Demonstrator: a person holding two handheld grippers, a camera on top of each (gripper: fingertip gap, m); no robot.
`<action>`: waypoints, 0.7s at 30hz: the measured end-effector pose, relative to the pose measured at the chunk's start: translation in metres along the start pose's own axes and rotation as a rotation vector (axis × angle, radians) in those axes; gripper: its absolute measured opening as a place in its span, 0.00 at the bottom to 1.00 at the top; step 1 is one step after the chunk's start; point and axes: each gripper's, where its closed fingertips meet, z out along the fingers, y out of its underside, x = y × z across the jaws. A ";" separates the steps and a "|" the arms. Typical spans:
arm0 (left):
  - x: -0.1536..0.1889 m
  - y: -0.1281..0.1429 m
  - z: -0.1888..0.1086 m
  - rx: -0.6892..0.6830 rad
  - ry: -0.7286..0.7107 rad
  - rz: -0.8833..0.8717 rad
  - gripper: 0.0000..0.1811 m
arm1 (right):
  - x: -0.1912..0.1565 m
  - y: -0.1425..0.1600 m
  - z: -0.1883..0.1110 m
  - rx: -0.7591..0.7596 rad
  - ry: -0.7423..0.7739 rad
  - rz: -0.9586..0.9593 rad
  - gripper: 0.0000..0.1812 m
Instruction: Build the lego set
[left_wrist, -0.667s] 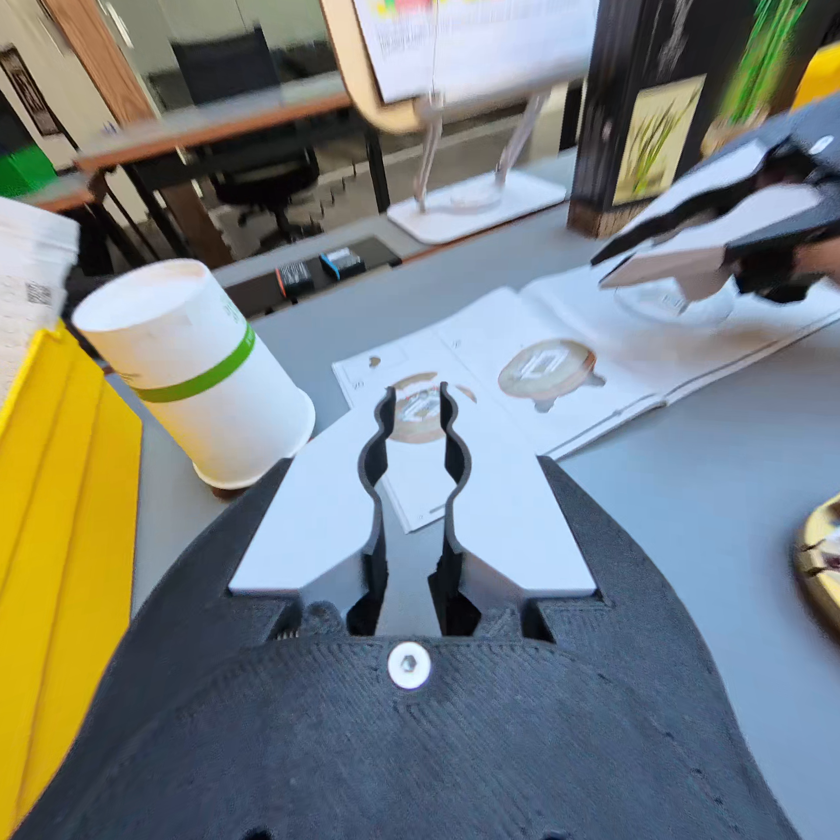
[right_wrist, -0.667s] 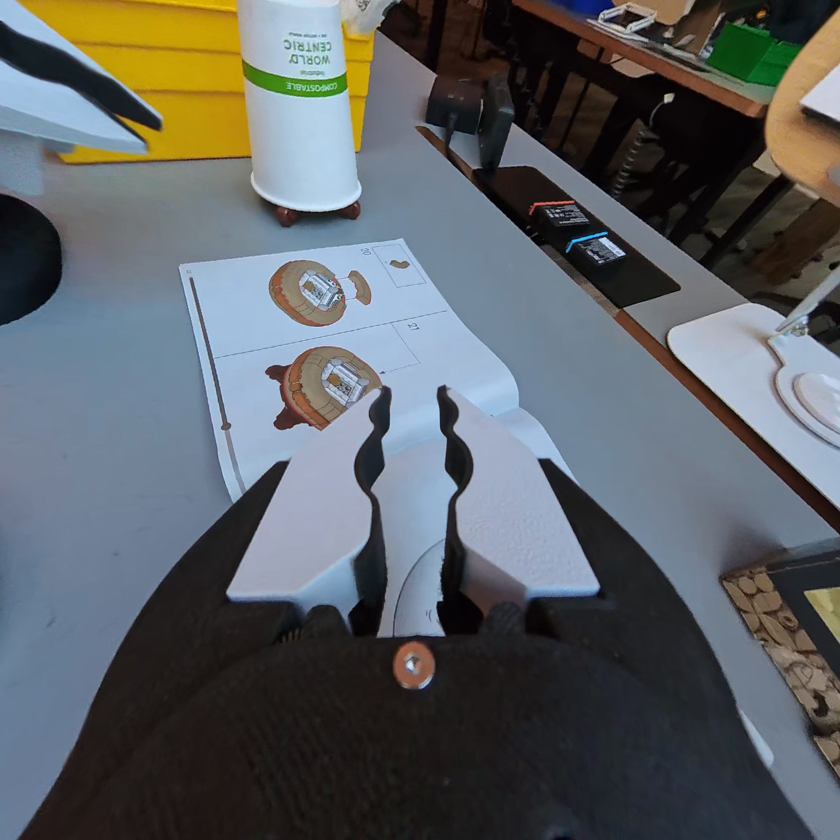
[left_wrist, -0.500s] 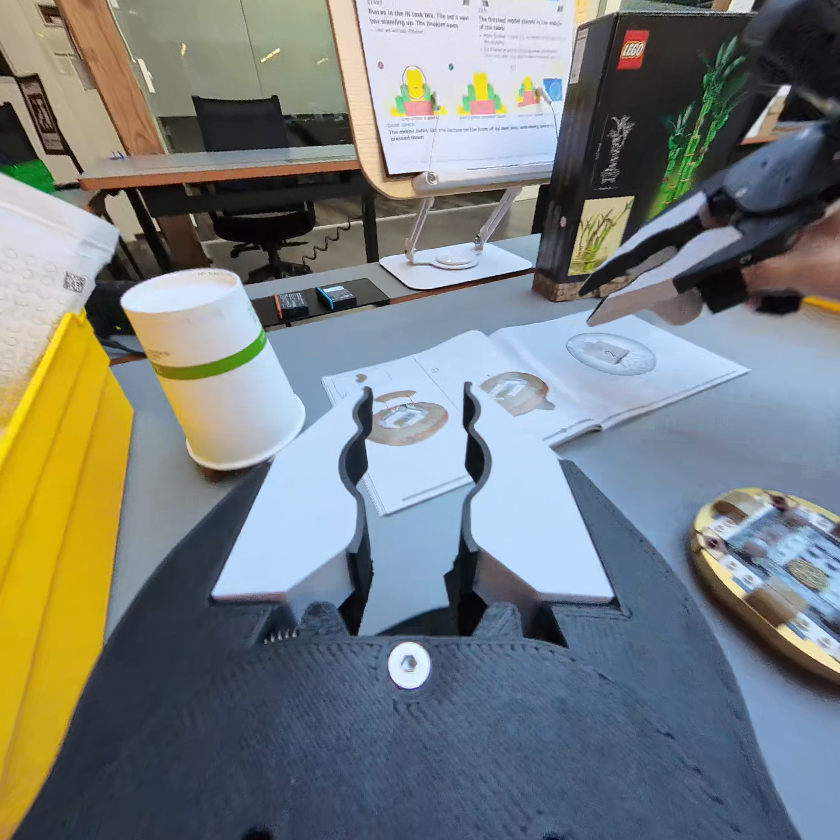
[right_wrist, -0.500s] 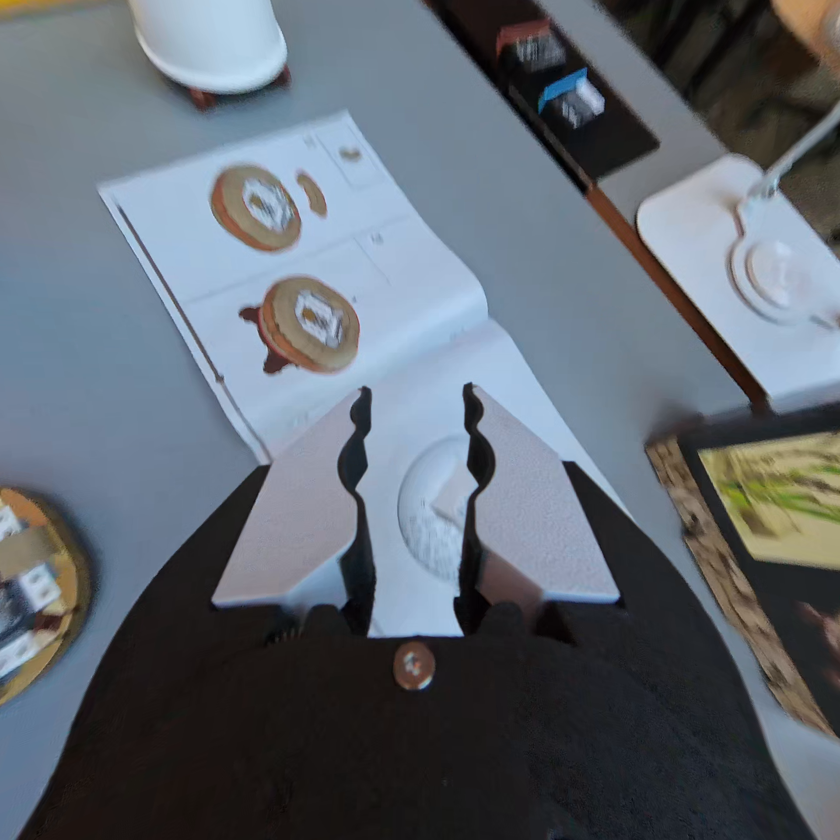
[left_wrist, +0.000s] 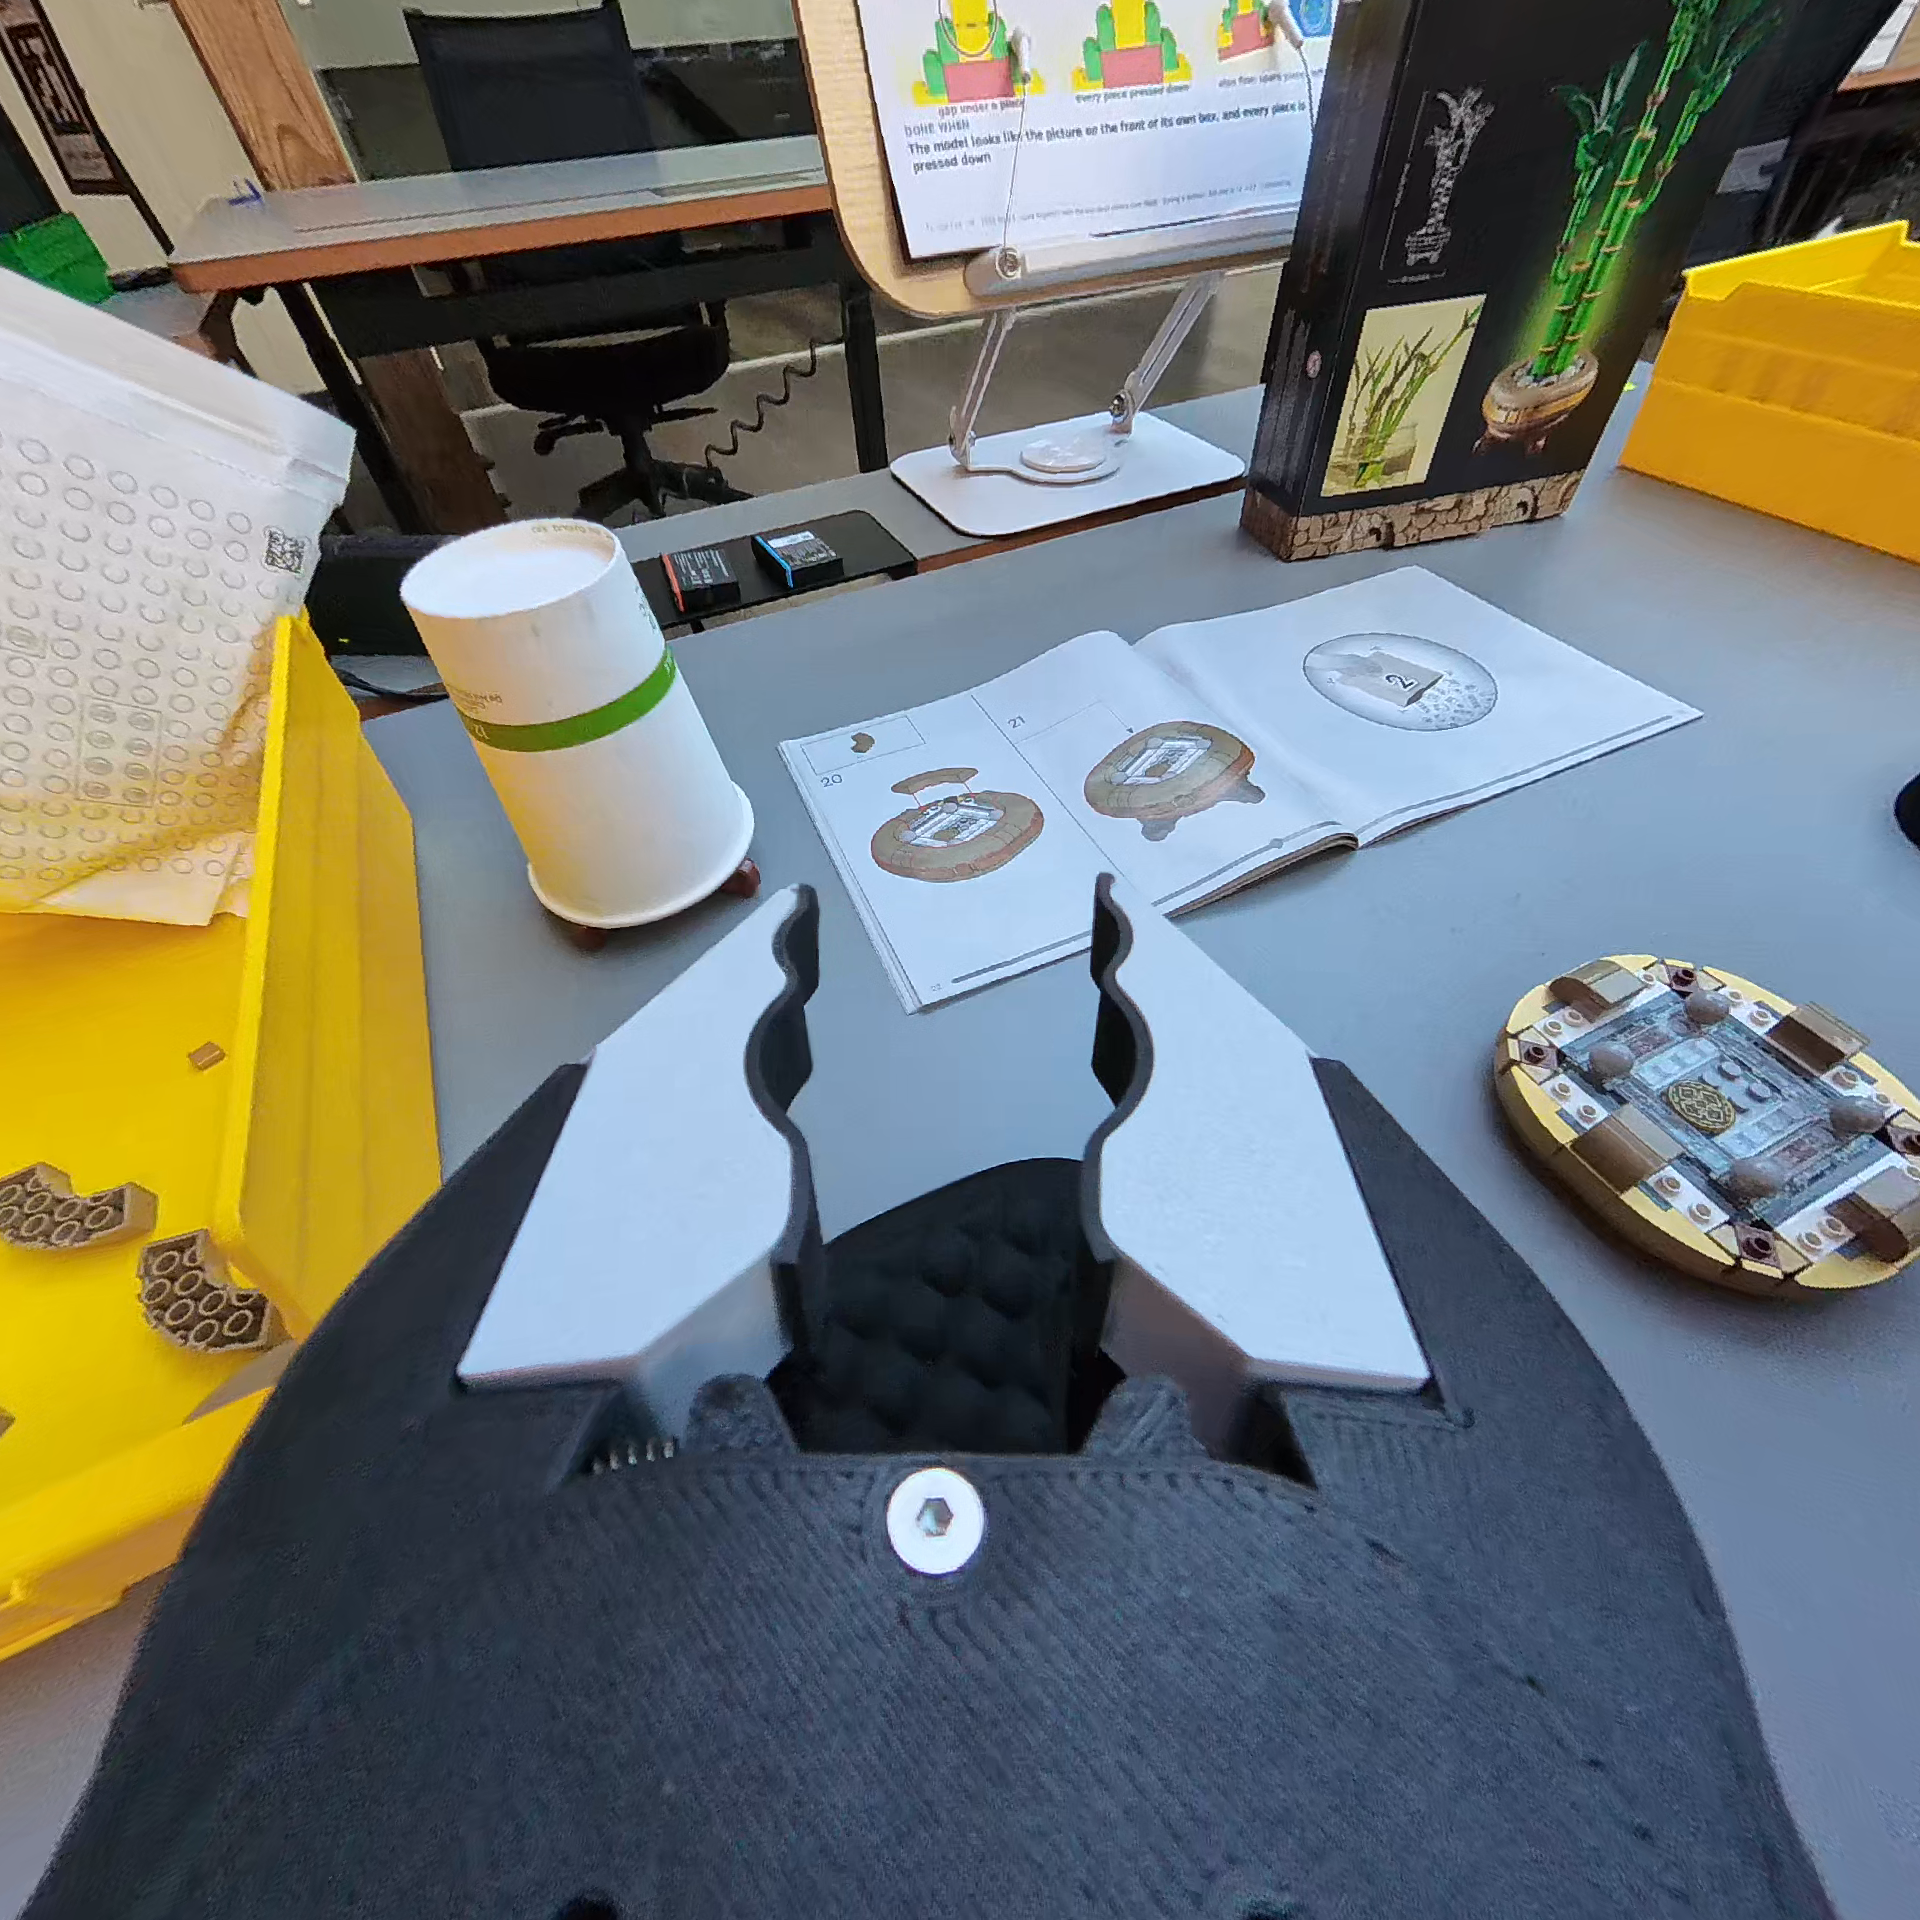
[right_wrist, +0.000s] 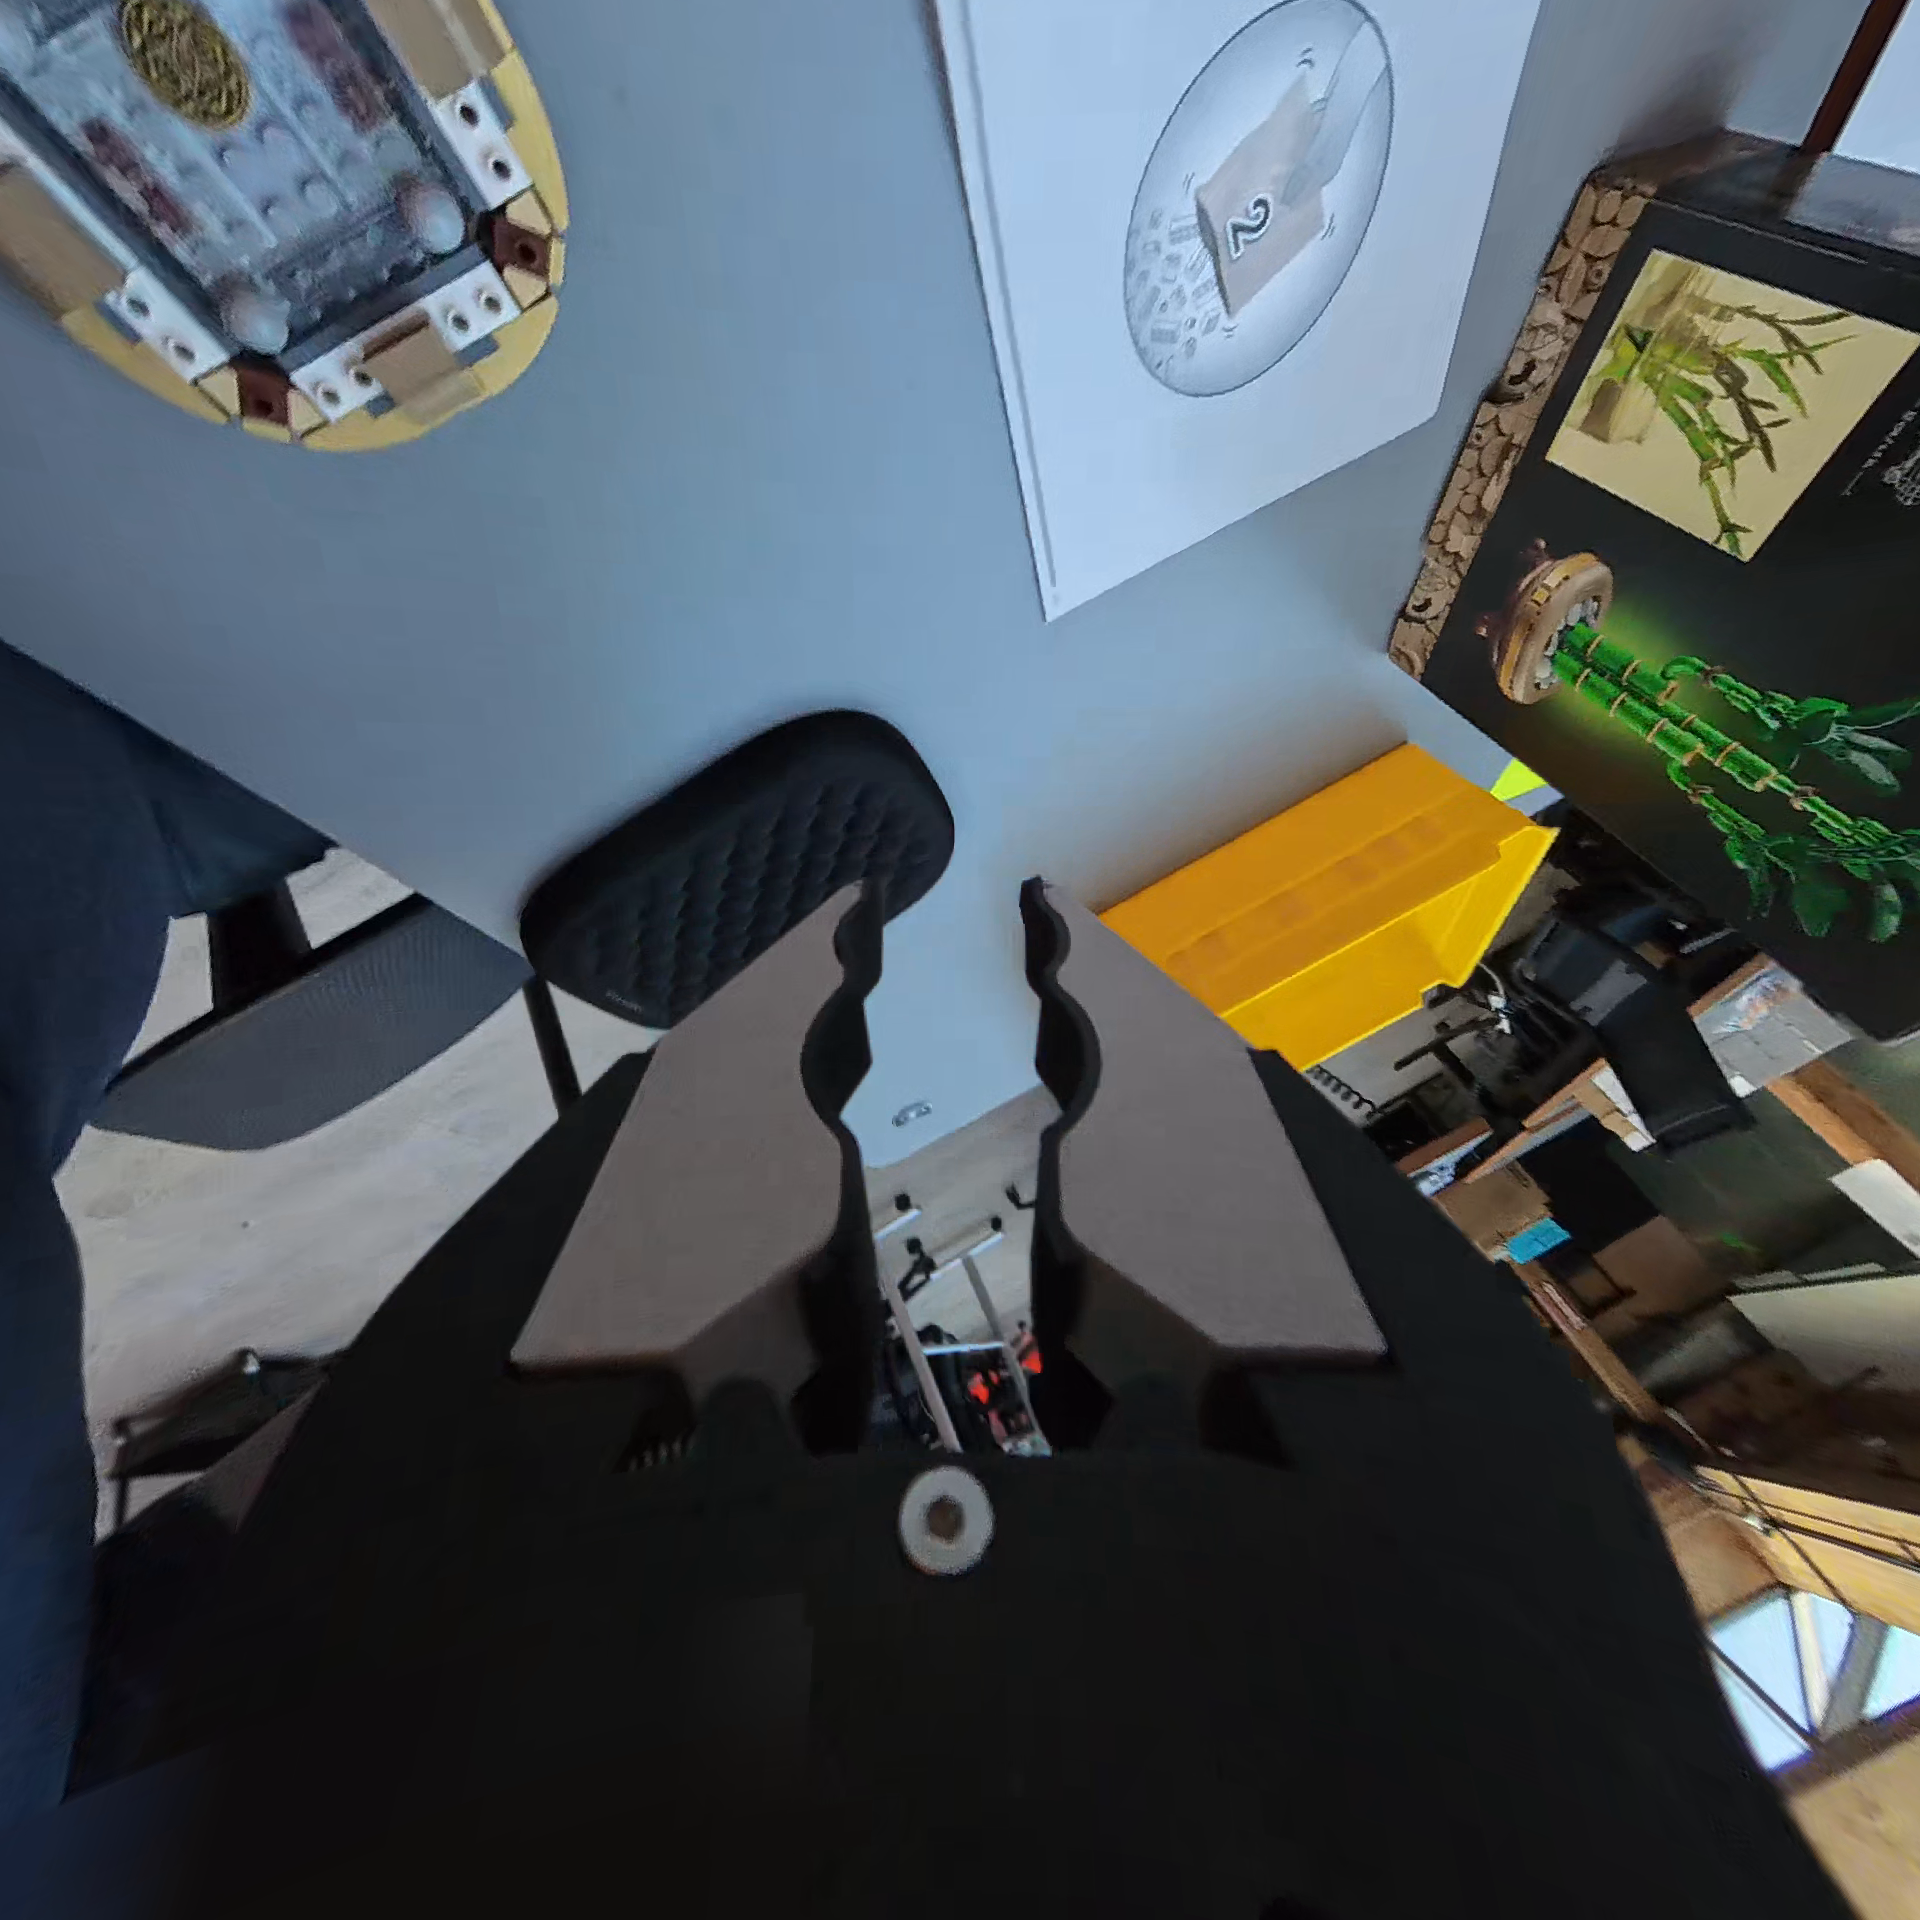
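The oval gold-rimmed lego base (left_wrist: 1714, 1122) lies on the grey table (left_wrist: 1455, 997) to the right of my left gripper (left_wrist: 951, 904), which is open and empty above the near table edge. The open instruction booklet (left_wrist: 1195, 769) lies just beyond it. Curved brown lego pieces (left_wrist: 197, 1294) lie in the yellow bin (left_wrist: 312, 935) at left. In the right wrist view the picture is rotated: my right gripper (right_wrist: 951, 894) is open and empty, over the table edge, with the lego base (right_wrist: 281, 197) at upper left and the booklet (right_wrist: 1226, 260) above.
An upturned white paper cup (left_wrist: 582, 717) stands over a small brown model by the bin. The black lego box (left_wrist: 1507, 260) and another yellow bin (left_wrist: 1797, 384) stand at the back right. A black pad (right_wrist: 738, 862) lies at the table edge. A white padded bag (left_wrist: 125, 665) rests on the left bin. It is some 15 cm from my right tips to the lego base (right_wrist: 281, 197). It is also in sight in the left wrist view (left_wrist: 1752, 1090).
My left gripper has opened wider and pulled back. My right gripper has swung away from the booklet and turned toward the table edge; it has left the left wrist view.
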 end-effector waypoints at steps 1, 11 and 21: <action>-0.002 -0.001 0.001 -0.007 -0.005 0.003 0.29 | -0.005 0.004 -0.004 -0.022 0.001 -0.023 0.15; -0.015 -0.001 0.000 -0.035 -0.013 -0.022 0.32 | -0.008 0.040 -0.026 -0.206 0.036 -0.081 0.15; -0.021 0.010 -0.017 0.032 0.012 -0.138 0.32 | 0.023 -0.007 -0.016 -0.038 -0.024 -0.019 0.15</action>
